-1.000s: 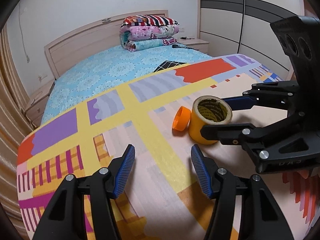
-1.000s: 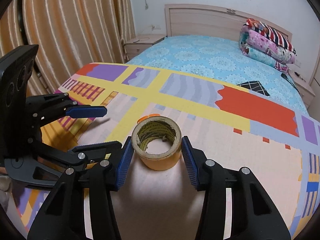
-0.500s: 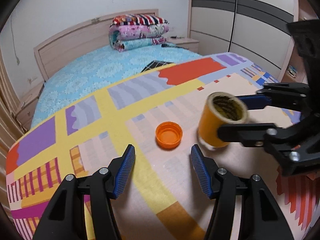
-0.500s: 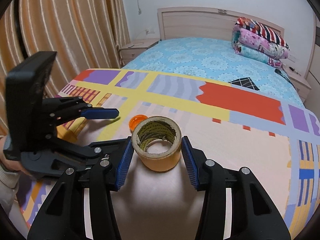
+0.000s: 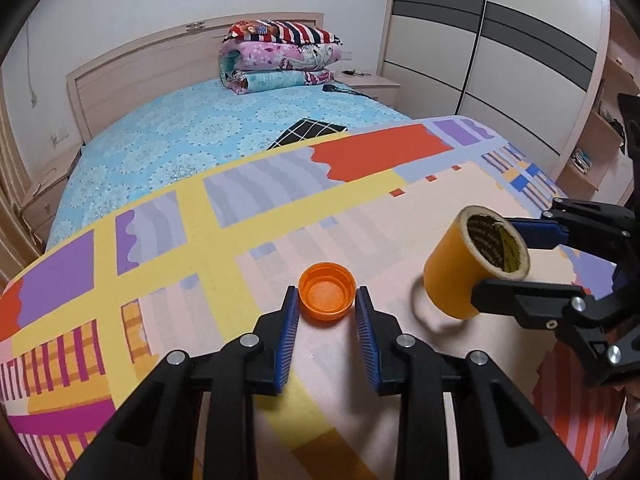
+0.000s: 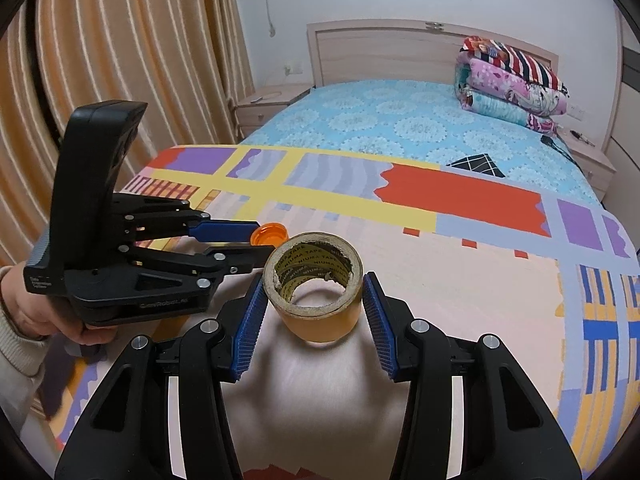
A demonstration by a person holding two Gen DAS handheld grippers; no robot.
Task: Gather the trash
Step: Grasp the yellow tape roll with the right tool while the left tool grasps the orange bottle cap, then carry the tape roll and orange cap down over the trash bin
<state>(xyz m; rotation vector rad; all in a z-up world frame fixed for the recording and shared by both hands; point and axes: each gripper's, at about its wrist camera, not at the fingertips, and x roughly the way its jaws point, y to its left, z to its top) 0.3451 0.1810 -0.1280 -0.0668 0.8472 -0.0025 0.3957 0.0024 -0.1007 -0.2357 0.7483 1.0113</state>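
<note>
My right gripper (image 6: 311,300) is shut on a yellow tape roll (image 6: 316,288) and holds it lifted above the patterned cloth; the roll (image 5: 472,268) also shows at the right of the left wrist view, tilted, with its shadow on the cloth below. An orange bottle cap (image 5: 327,293) lies open side up on the cloth. My left gripper (image 5: 327,312) is open with a blue pad on each side of the cap, close to its rim. In the right wrist view the cap (image 6: 270,233) peeks out beyond the left gripper's fingers (image 6: 224,230).
The colourful patterned cloth (image 5: 280,216) covers the work surface at the foot of a bed with a blue sheet (image 5: 192,136). Folded blankets (image 5: 280,56) lie at the headboard. A wardrobe (image 5: 500,48) stands on the right, curtains (image 6: 120,72) on the left.
My right gripper has lifted the tape roll off the cloth and carried it right. My left gripper has moved forward and narrowed, so its pads now flank the orange cap.
</note>
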